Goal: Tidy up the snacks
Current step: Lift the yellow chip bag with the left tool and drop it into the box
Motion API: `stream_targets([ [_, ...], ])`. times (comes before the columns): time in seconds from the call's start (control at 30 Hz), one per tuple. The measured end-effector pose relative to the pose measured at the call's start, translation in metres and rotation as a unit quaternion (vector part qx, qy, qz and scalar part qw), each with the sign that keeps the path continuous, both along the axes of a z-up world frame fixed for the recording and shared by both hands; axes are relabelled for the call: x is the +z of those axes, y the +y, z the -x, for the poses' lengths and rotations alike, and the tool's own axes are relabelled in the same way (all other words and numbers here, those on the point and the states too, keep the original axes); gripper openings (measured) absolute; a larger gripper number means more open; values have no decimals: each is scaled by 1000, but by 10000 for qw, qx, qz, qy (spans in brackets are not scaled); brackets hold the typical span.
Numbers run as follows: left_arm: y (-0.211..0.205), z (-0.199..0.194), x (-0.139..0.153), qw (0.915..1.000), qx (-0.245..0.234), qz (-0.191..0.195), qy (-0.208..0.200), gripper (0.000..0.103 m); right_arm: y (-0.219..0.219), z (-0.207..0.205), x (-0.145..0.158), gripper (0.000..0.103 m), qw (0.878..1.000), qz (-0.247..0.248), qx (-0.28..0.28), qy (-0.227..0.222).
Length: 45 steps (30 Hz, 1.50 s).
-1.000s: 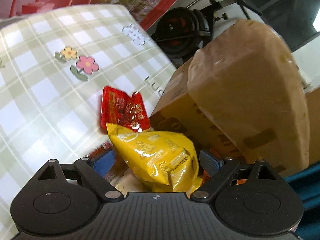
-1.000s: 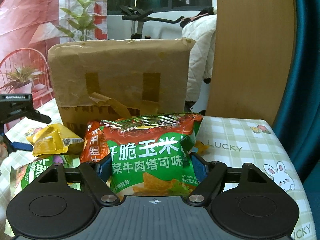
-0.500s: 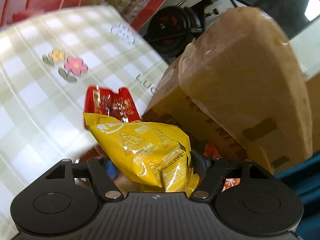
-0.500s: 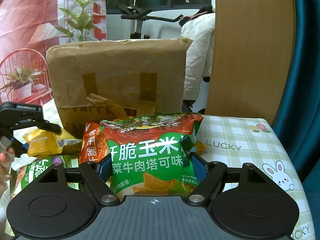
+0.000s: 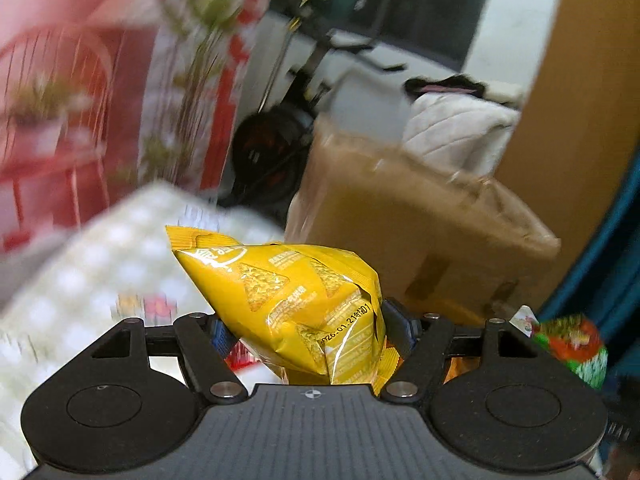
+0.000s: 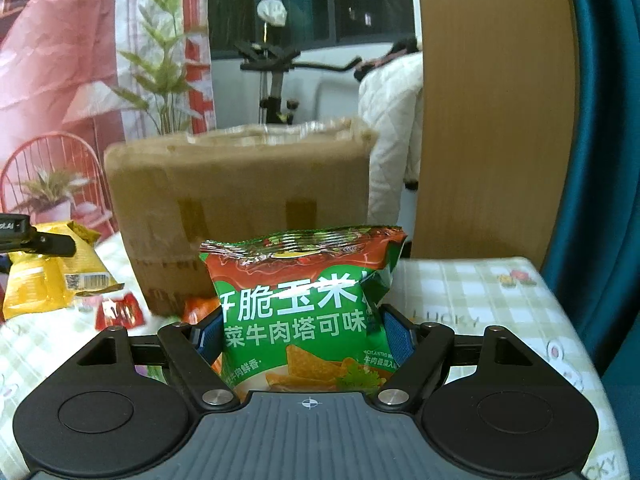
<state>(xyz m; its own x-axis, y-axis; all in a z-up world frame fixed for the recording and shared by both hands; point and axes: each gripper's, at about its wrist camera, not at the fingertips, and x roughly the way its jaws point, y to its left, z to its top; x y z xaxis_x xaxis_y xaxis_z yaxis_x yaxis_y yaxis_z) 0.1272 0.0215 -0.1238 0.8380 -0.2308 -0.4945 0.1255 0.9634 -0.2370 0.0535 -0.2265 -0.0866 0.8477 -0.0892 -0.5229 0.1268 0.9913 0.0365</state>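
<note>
My left gripper [image 5: 310, 330] is shut on a yellow chip bag [image 5: 288, 296] and holds it up above the checked tablecloth [image 5: 92, 264]. That bag also shows at the left of the right wrist view [image 6: 48, 276]. My right gripper [image 6: 298, 332] is shut on a green chip bag [image 6: 296, 300] held upright above the table. The green bag shows at the right edge of the left wrist view [image 5: 576, 344]. A brown cardboard box [image 6: 240, 208] stands behind both bags; it also shows in the left wrist view [image 5: 420, 232].
A small red snack packet [image 6: 120, 312] and an orange packet [image 6: 196, 308] lie on the tablecloth [image 6: 472, 300] at the box's foot. A wooden panel [image 6: 492, 108] and a teal curtain [image 6: 604, 160] rise at the right. An exercise bike [image 6: 276, 76] stands behind.
Both grippers have lifted their bags off the table. The left view has swung up from the tablecloth toward the box and room. The yellow bag now sits higher in the right view.
</note>
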Motion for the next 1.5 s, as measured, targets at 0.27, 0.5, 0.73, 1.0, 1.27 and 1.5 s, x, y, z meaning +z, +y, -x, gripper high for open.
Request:
stream_targets([
  [0.27, -29, -25, 63, 9923, -428, -573, -1011, 75, -9, -36, 75, 74, 9964, 199, 226, -796],
  [0.5, -66, -83, 96, 9856, -544, -843, -1360, 75, -17, -111, 115, 74, 9896, 519, 289, -1313],
  [0.73, -89, -141, 91, 9865, -500, -1092, -1113, 75, -22, -182, 86, 74, 9941, 530, 192, -931],
  [1.0, -97, -178, 71, 9861, -670, -1267, -844, 79, -22, -217, 47, 80, 9984, 281, 164, -465],
  [1.27, -82, -167, 67, 9892, -685, -1106, -670, 88, -23, -198, 47, 87, 9994, -14, 89, -341],
  [1.5, -52, -118, 82, 9922, -579, -880, -665, 88, -17, -148, 63, 87, 9980, -251, 160, -553],
])
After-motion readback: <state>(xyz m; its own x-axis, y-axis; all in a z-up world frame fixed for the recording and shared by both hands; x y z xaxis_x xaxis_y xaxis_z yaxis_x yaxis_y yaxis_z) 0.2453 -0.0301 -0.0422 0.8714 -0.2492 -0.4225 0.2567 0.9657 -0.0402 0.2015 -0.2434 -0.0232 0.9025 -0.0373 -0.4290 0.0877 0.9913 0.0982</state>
